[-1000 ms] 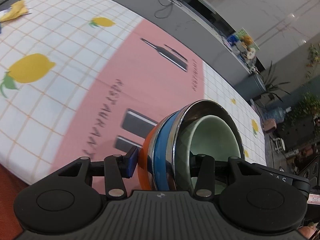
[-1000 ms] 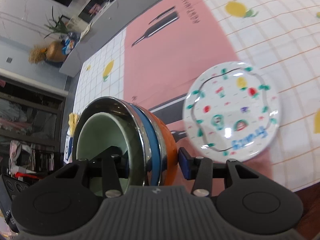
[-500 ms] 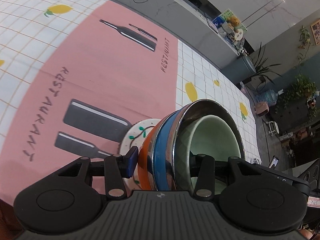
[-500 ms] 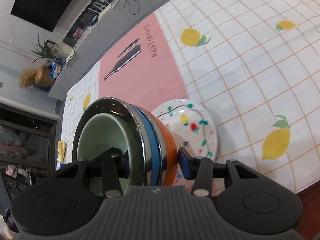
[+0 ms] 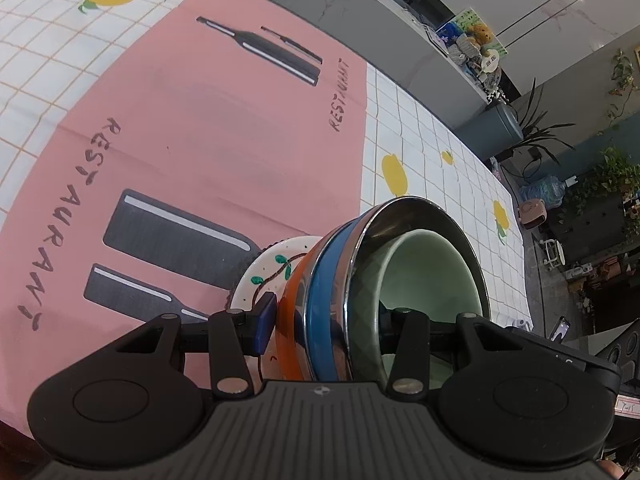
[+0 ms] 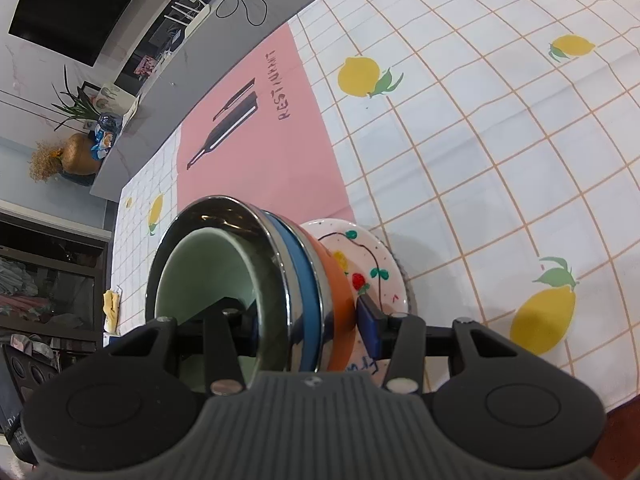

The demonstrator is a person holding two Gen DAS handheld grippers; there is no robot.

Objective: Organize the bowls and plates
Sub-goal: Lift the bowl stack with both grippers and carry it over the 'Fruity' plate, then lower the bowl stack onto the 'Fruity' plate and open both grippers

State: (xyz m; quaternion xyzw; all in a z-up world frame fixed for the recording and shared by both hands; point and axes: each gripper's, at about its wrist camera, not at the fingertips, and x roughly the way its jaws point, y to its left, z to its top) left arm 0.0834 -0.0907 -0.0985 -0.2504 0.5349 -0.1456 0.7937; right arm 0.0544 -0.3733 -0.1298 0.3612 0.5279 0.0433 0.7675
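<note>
Both jaws clamped across the wall of the nested bowl stack [image 5: 352,300]: on the left gripper [image 5: 324,320], blue pad [image 5: 264,320] against the orange outer bowl [image 5: 290,320], opposite finger inside the pale green inner bowl [image 5: 424,276]; on the right gripper [image 6: 308,320], same hold mirrored, blue pad outside, other finger within the green bowl. Stack carried rim-sideways, steel and blue rims between orange and green. Painted plate [image 6: 372,268] just beyond the outer pads, directly behind the orange base; contact cannot be told. Judged step: seating the stack on that plate. Advisable: level the stack before lowering, centre the base over the plate, lower both sides evenly, release only once weight is settled; uneven release risks sliding or tipping. Legible writing: "RESTAURANT" printed on the pink mat [image 5: 200,120], ahead of the jaws; blue lettering on the plate near the right pad unreadable.
</note>
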